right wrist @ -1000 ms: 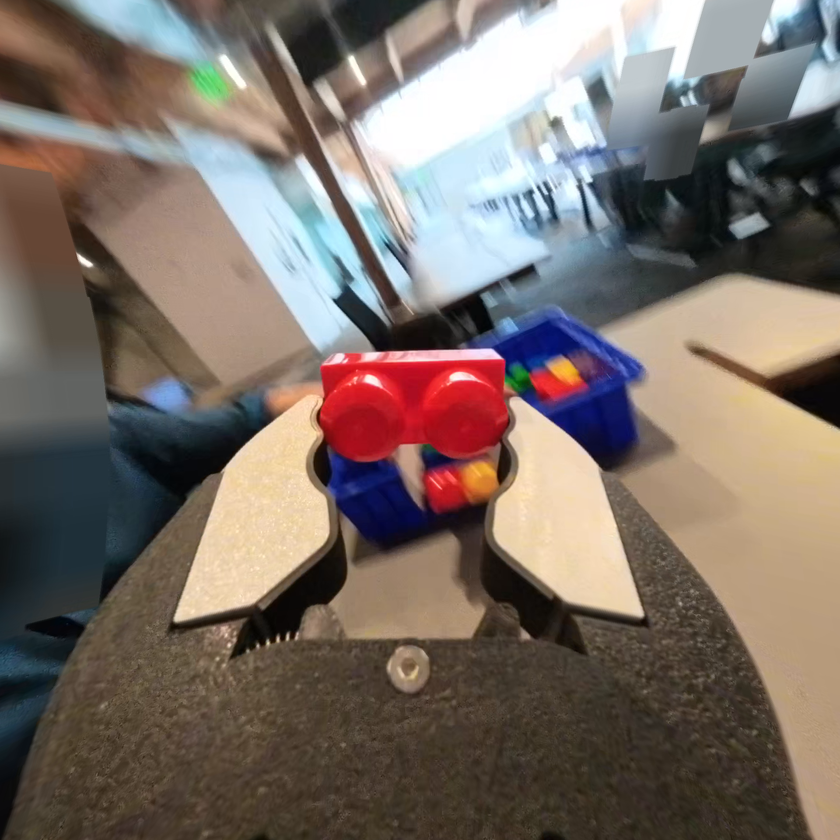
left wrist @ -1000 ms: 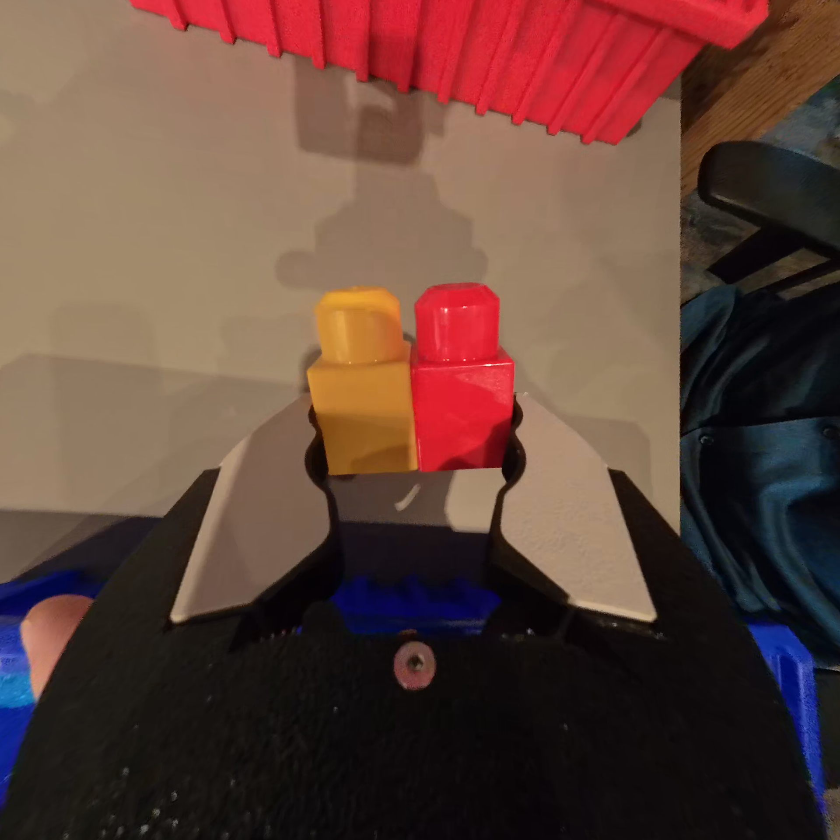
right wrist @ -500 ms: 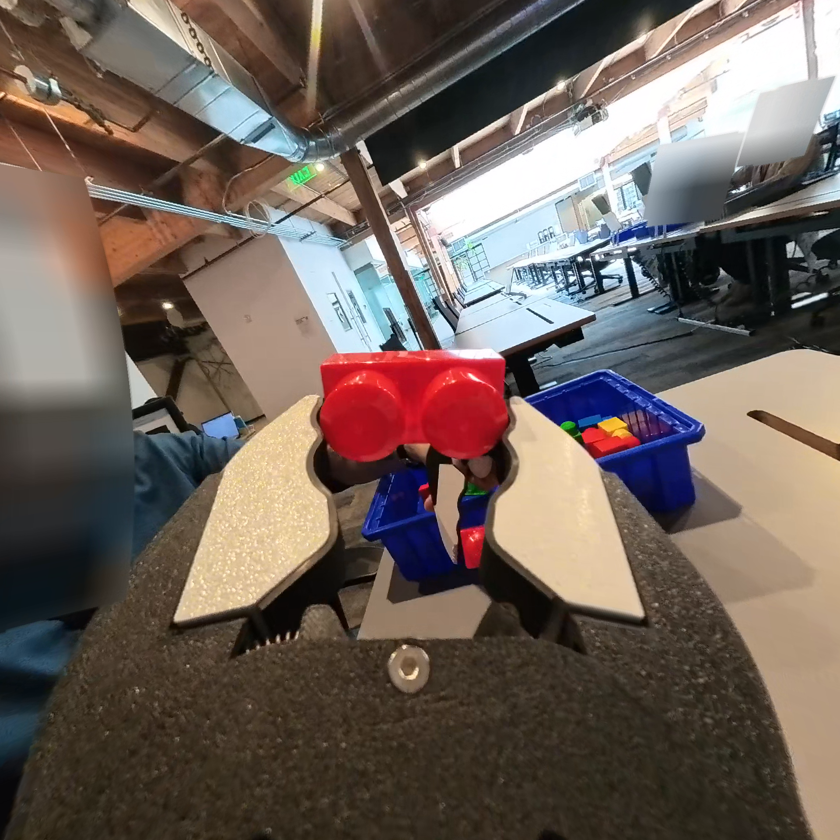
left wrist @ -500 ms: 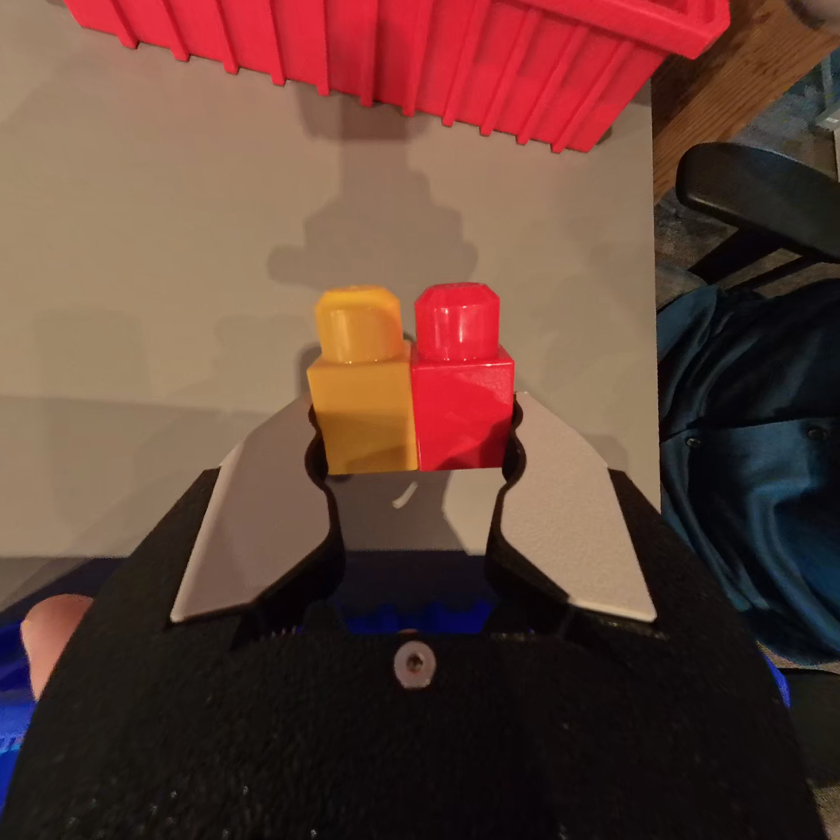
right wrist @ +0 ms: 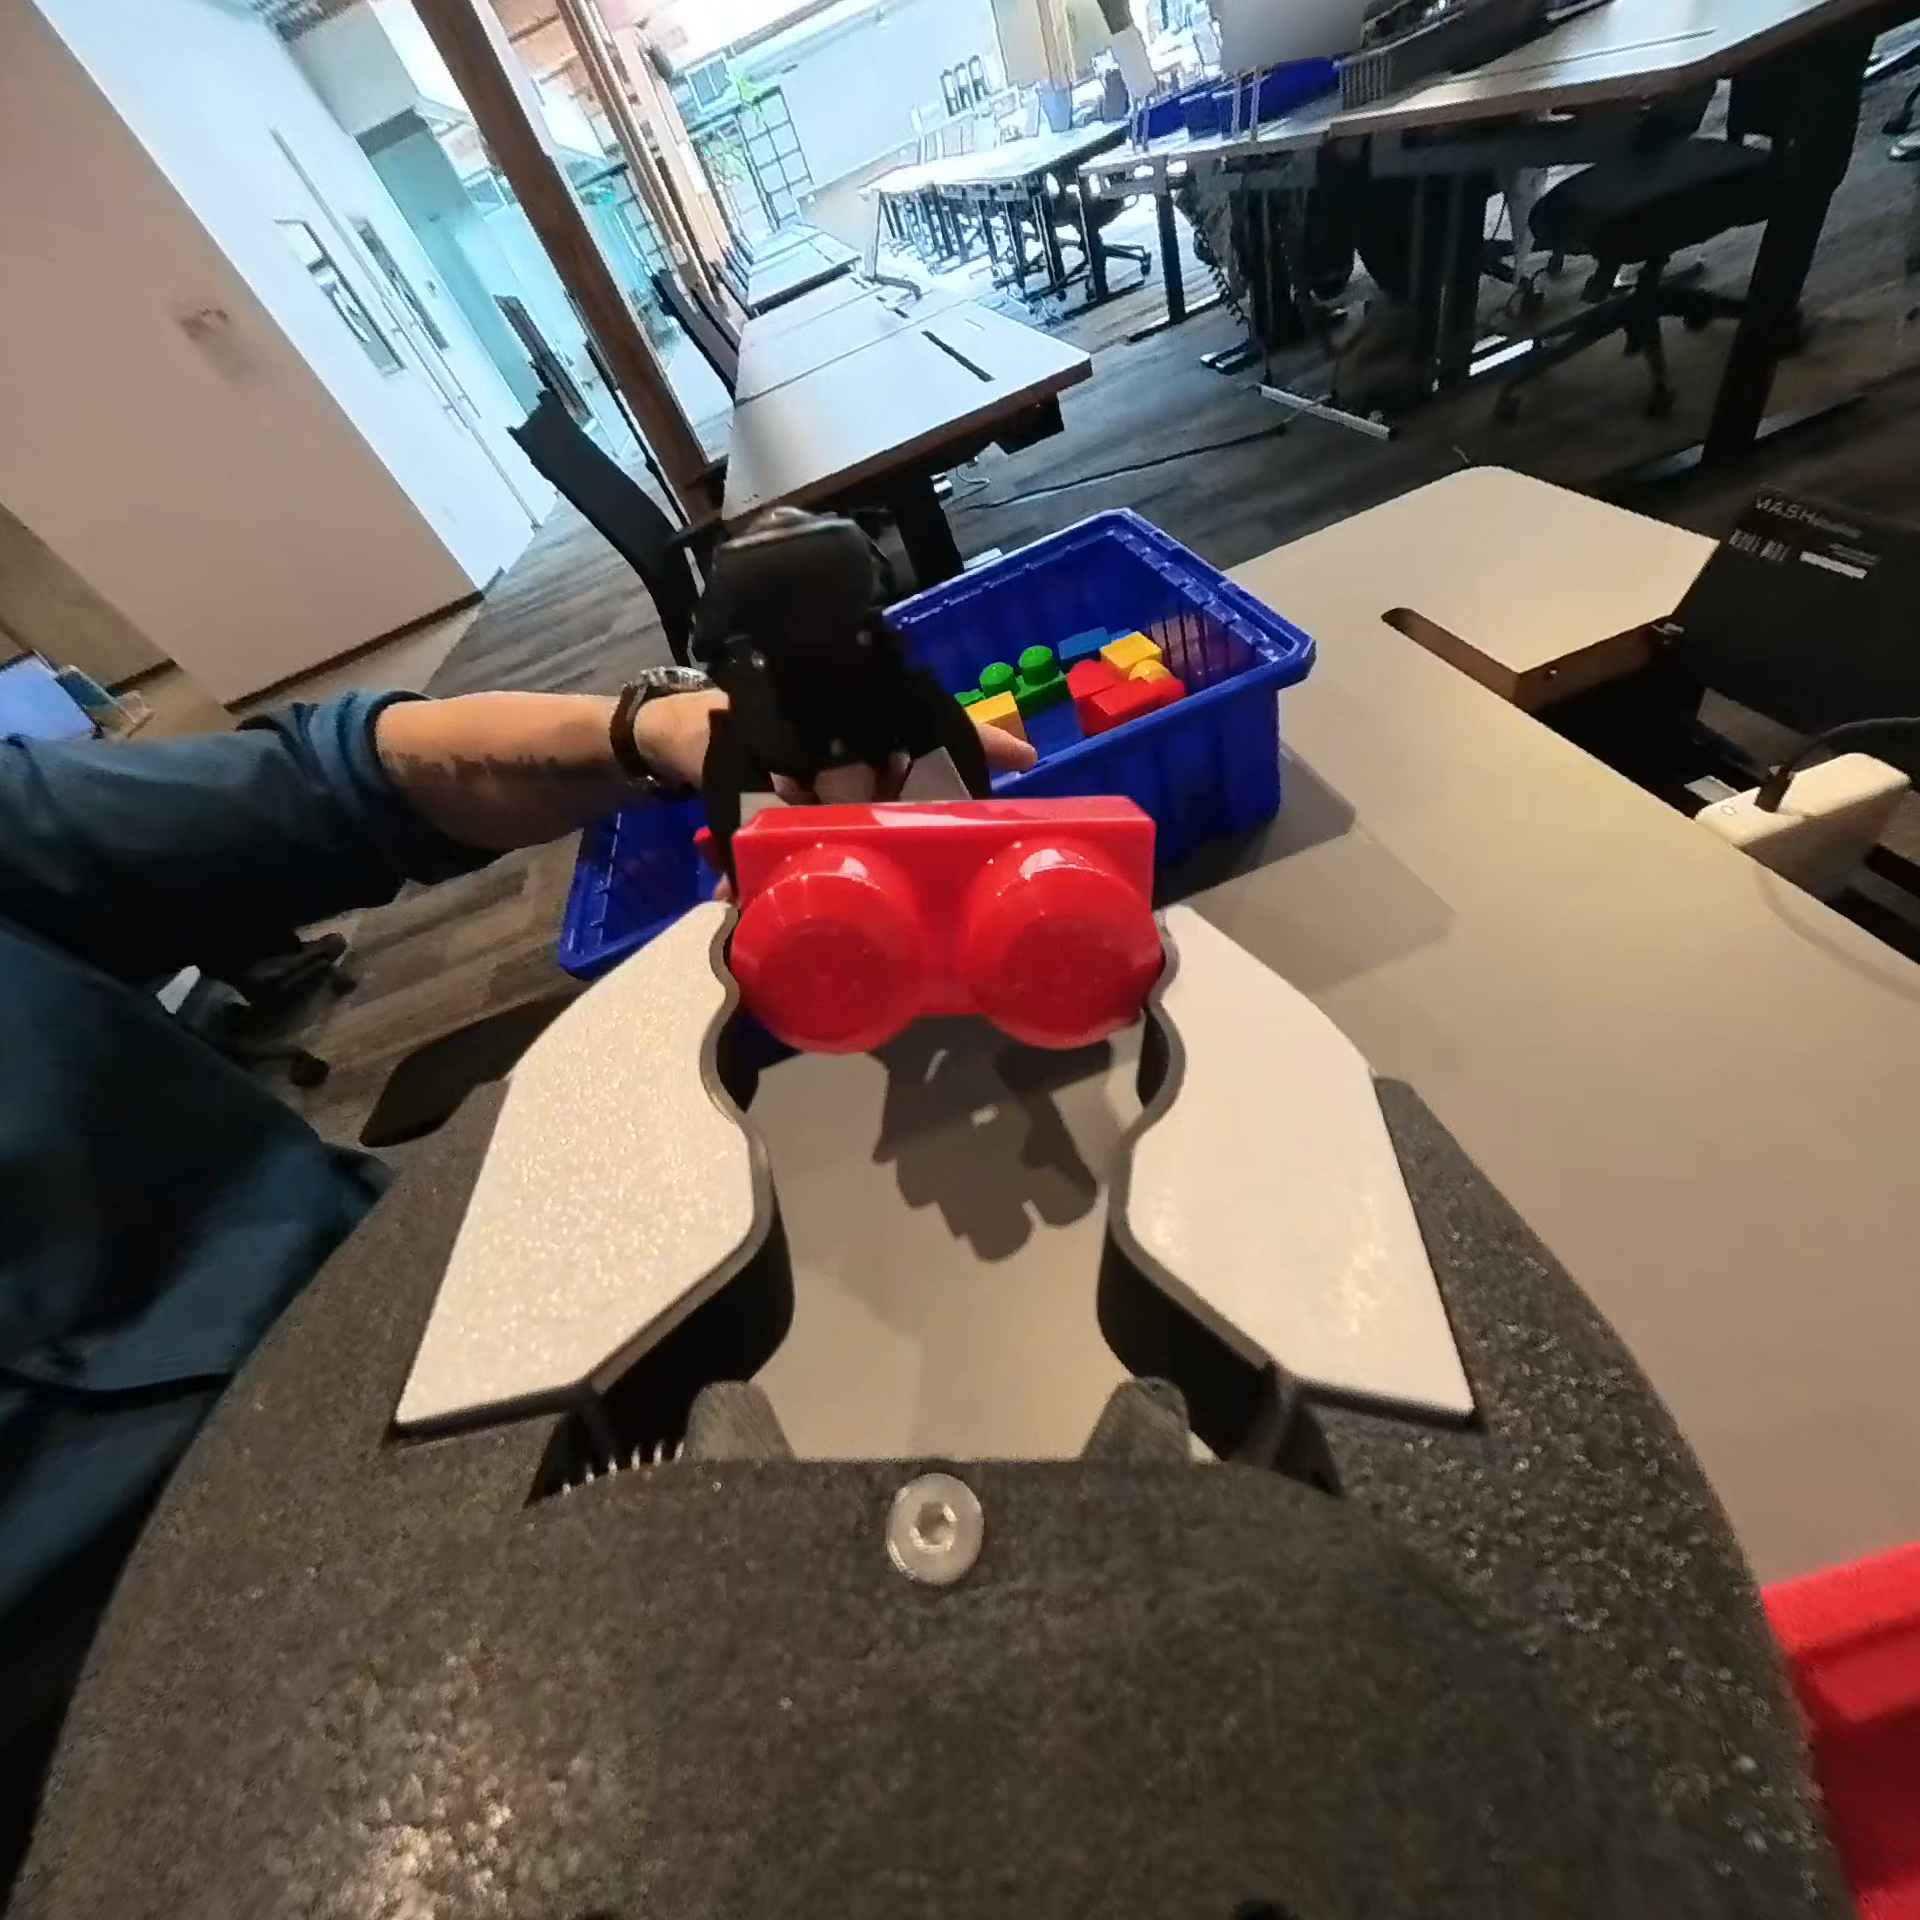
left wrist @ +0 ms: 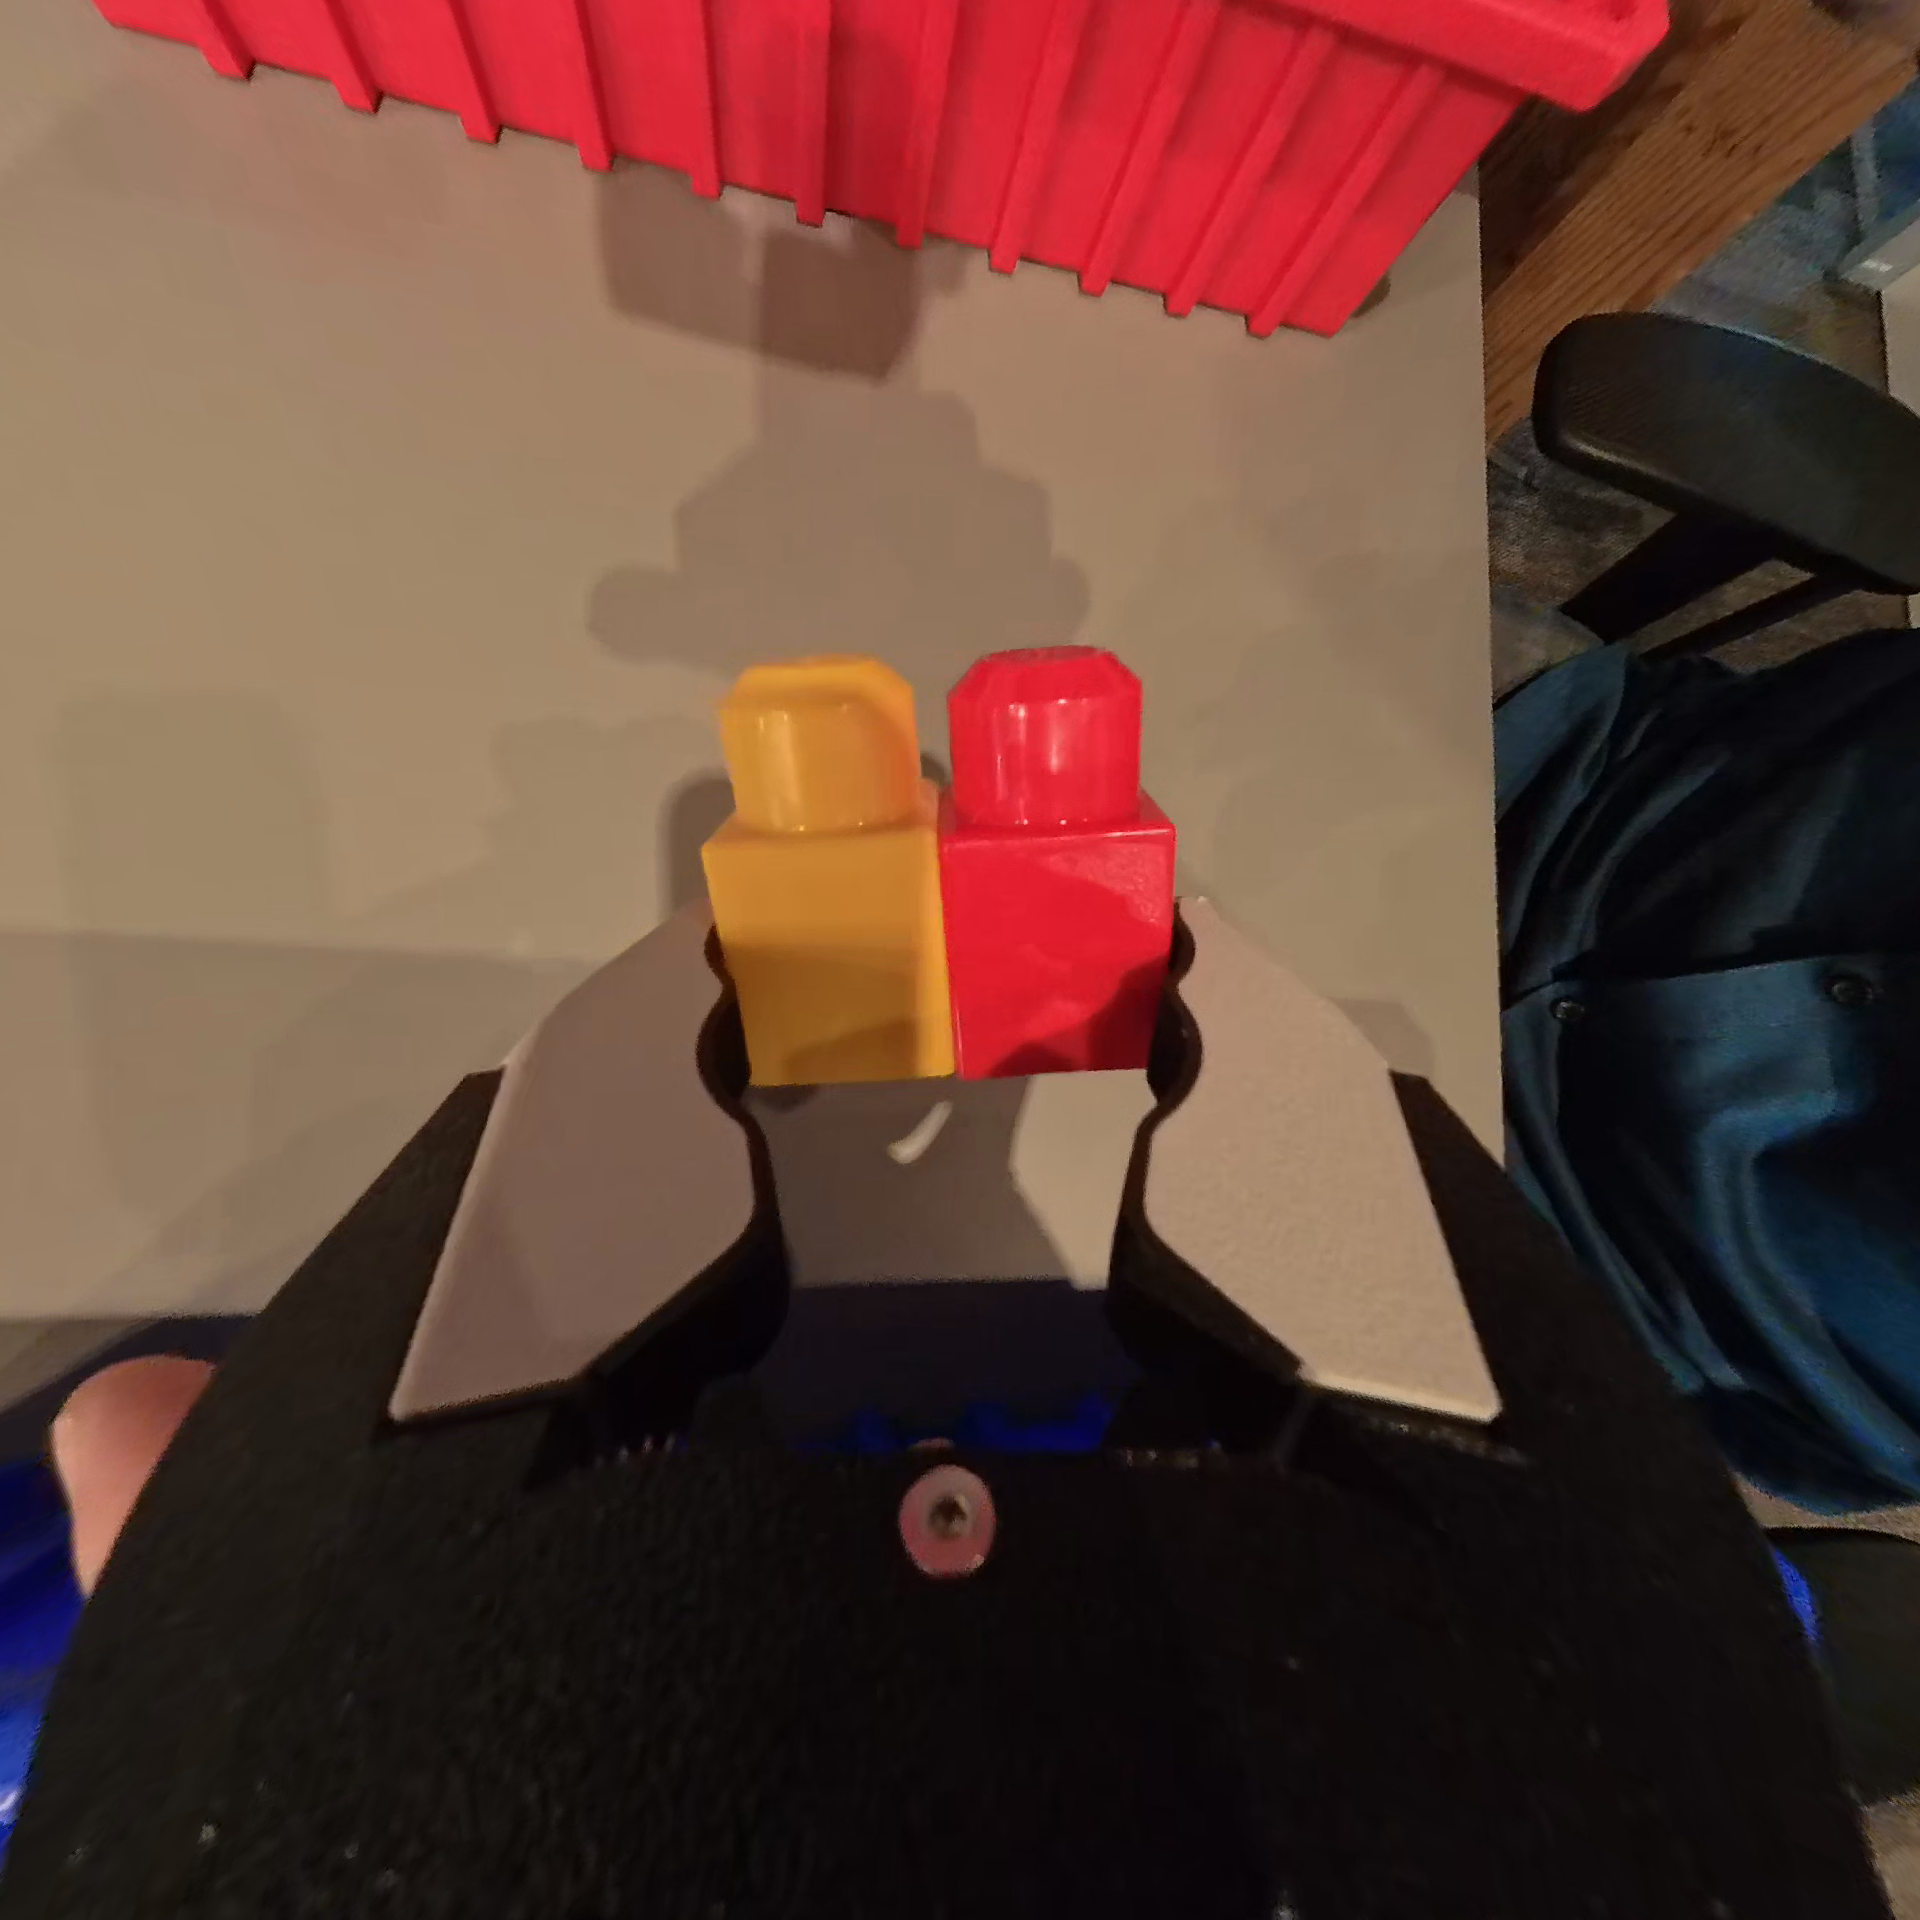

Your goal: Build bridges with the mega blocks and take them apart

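My left gripper [left wrist: 943, 961] is shut on a yellow one-stud block [left wrist: 826, 894] and a red one-stud block [left wrist: 1055, 883], side by side with studs pointing away, held above the grey table [left wrist: 312, 623]. My right gripper [right wrist: 940, 940] is shut on a red two-stud block [right wrist: 940, 914], studs facing the camera, above the table [right wrist: 1558, 1039]. The left gripper also shows in the right wrist view [right wrist: 800, 675], just behind the red two-stud block, held by a person's hand.
A red bin [left wrist: 935, 114] stands at the table's far edge in the left wrist view. A blue bin [right wrist: 1195, 748] with several coloured blocks stands on the table beyond the grippers. A chair [left wrist: 1714, 468] and a dark blue sleeve [right wrist: 156, 790] are beside the table. Across from one pair of fingers to the other is roughly 20 centimeters.
The right gripper has tilted down from facing the ceiling and room to facing the table, and the left gripper now shows close behind its block. The left gripper's view shifted slightly.
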